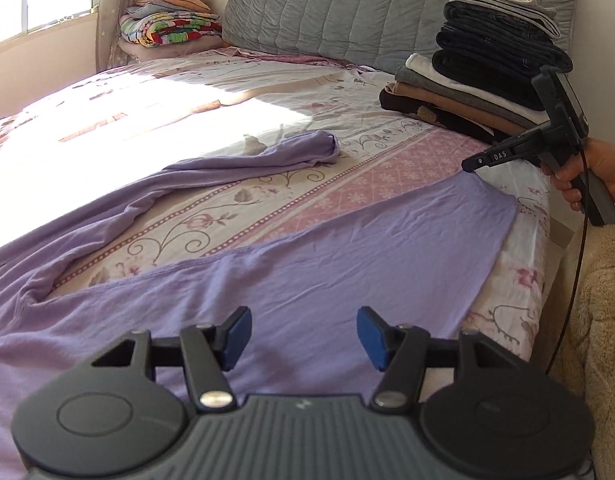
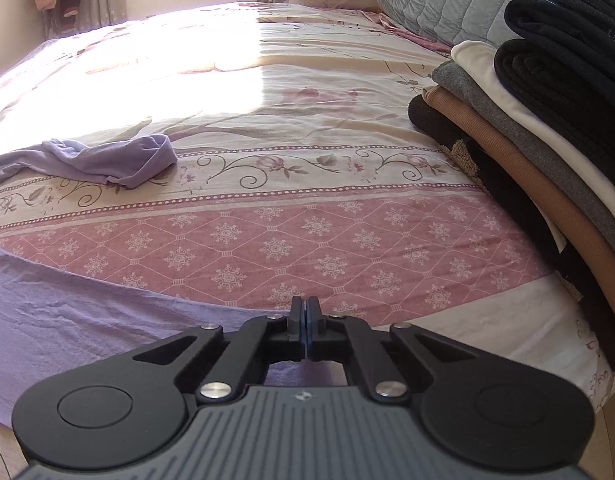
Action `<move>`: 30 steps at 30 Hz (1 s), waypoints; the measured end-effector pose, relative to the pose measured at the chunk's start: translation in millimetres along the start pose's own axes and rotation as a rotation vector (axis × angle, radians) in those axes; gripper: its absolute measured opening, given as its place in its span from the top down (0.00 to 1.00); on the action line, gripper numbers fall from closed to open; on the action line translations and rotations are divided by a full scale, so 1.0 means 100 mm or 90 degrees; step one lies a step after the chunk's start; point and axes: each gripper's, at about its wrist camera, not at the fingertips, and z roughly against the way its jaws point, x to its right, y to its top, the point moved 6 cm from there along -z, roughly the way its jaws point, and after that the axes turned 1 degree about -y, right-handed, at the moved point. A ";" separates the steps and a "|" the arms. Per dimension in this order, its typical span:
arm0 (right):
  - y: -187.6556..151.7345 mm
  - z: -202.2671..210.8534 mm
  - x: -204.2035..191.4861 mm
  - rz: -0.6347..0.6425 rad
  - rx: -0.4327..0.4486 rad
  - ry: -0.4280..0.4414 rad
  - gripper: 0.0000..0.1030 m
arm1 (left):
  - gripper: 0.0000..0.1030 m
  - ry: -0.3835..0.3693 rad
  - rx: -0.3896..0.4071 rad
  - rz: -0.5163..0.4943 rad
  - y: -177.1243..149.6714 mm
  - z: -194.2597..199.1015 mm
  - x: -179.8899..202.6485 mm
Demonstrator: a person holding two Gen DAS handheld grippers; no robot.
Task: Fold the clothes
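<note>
A lilac long-sleeved garment lies spread flat on the flowered bed sheet. One sleeve trails away towards the sunlit middle of the bed. My left gripper hovers over the garment's body, jaws open, nothing between the blue pads. In the left wrist view my right gripper is held by a hand just above the garment's far right corner. In the right wrist view that gripper is shut with its pads together over the sheet. The lilac cloth lies below and to its left, the sleeve end farther off.
A tall stack of folded clothes stands on the bed's right side, close to the right gripper. A grey quilted headboard cushion and folded colourful blankets sit at the far end. A beige fleece hangs at the right edge.
</note>
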 end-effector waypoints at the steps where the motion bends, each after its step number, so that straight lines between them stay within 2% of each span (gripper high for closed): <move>1: 0.01 0.00 0.02 -0.002 0.006 -0.014 0.99 | 0.42 0.000 -0.009 -0.008 -0.03 -0.02 0.02; 6: 0.00 -0.05 0.11 -0.037 -0.012 -0.012 0.99 | 0.39 0.005 -0.010 -0.025 -0.05 -0.04 0.06; 9: -0.01 -0.04 0.12 -0.049 -0.019 -0.009 0.95 | 0.36 0.012 -0.008 -0.024 -0.05 -0.02 0.04; 11: -0.01 0.03 0.11 -0.067 -0.026 -0.007 0.76 | 0.34 0.014 -0.004 -0.027 -0.05 0.02 0.02; 17: -0.11 0.33 -0.26 -0.063 -0.028 0.037 0.57 | 0.30 0.020 -0.005 -0.015 -0.17 0.16 -0.11; 21: -0.29 0.32 -0.43 -0.058 -0.041 0.037 0.56 | 0.28 0.027 -0.011 0.001 -0.37 0.31 -0.23; 25: -0.39 0.36 -0.37 -0.092 -0.014 0.019 0.47 | 0.24 0.026 -0.014 0.014 -0.55 0.52 -0.34; 28: -0.43 0.39 -0.35 -0.104 -0.013 0.013 0.47 | 0.20 0.013 -0.034 0.007 -0.70 0.71 -0.40; 30: -0.45 0.44 -0.40 -0.097 -0.011 0.000 0.47 | 0.20 0.033 -0.043 0.011 -0.76 0.82 -0.47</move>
